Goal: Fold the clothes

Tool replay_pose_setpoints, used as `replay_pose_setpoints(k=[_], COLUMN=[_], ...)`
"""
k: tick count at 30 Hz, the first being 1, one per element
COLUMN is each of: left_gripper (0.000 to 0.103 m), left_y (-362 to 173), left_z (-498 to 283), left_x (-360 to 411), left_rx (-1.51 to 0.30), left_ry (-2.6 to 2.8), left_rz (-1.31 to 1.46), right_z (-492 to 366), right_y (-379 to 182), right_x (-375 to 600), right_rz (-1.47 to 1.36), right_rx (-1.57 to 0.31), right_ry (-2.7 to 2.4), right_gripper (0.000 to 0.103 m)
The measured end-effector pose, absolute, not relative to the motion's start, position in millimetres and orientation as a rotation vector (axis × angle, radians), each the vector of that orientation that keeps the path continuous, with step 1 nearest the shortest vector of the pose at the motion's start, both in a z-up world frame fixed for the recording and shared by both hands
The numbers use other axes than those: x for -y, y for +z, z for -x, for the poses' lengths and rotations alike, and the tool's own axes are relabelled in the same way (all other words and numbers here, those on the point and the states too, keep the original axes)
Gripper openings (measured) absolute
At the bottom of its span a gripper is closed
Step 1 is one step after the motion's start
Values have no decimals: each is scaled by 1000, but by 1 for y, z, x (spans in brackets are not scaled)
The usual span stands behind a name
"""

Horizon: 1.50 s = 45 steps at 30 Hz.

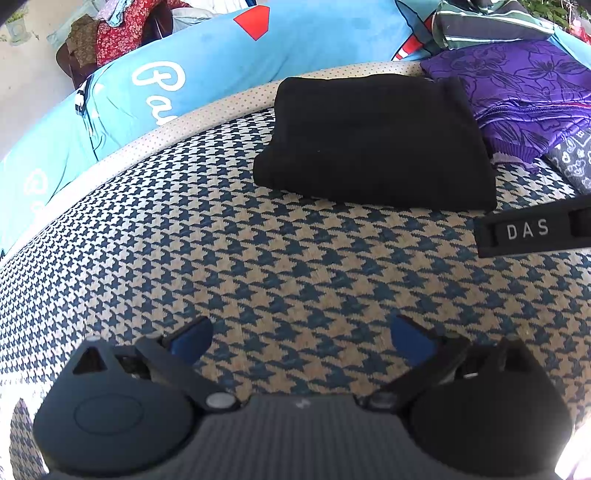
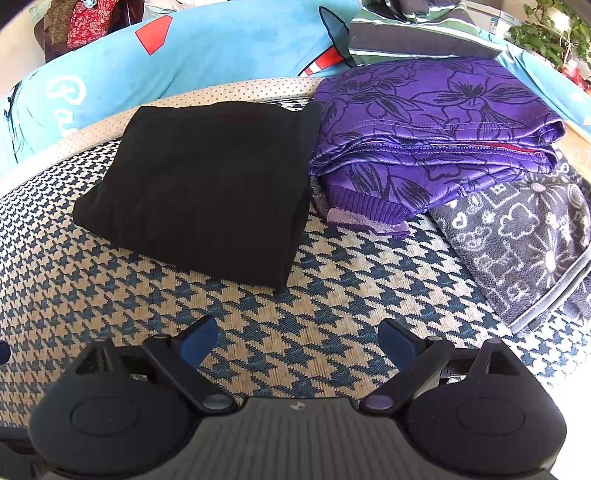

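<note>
A folded black garment (image 1: 373, 136) (image 2: 207, 184) lies flat on the houndstooth-patterned surface (image 1: 258, 258) (image 2: 332, 266). To its right sits a folded purple floral garment (image 1: 524, 92) (image 2: 424, 140), touching the black one's edge. My left gripper (image 1: 303, 339) hovers open over bare surface, short of the black garment, nothing between its blue pads (image 1: 192, 338). My right gripper (image 2: 299, 345) is also open and empty, just in front of the black garment's near corner. The right gripper's body, marked DAS (image 1: 532, 229), shows at the right edge of the left wrist view.
A dark grey patterned towel (image 2: 524, 236) lies at the right under the purple garment. A light blue printed pillow (image 1: 184, 74) (image 2: 184, 55) runs along the back behind a dotted cream rim (image 1: 147, 136). A striped fabric pile (image 2: 417, 33) sits at the back right, plants (image 2: 550, 33) beyond.
</note>
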<state>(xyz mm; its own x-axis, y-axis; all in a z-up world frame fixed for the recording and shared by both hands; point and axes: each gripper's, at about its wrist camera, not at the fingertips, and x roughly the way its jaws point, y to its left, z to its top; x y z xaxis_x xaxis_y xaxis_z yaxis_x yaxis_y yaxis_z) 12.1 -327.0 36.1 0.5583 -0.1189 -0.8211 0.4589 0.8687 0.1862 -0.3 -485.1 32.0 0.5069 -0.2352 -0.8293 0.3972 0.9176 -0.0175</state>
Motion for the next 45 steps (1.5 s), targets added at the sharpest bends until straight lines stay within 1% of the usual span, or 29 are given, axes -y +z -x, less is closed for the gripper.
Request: replay_pose_setpoints(k=[13, 25, 45], left_gripper=[103, 103, 103], left_y=[41, 43, 51], left_z=[-7, -1, 5], left_x=[312, 275, 201], left_rx=[-925, -945, -962], left_ry=[-341, -318, -233], left_rz=[-392, -350, -273], right_z=[-2, -6, -23], right_y=[32, 29, 26], right_x=[475, 456, 380], right_rz=[-174, -194, -148], right_rx=[-972, -992, -991], right_ry=[-358, -289, -116], right_gripper=[94, 94, 94])
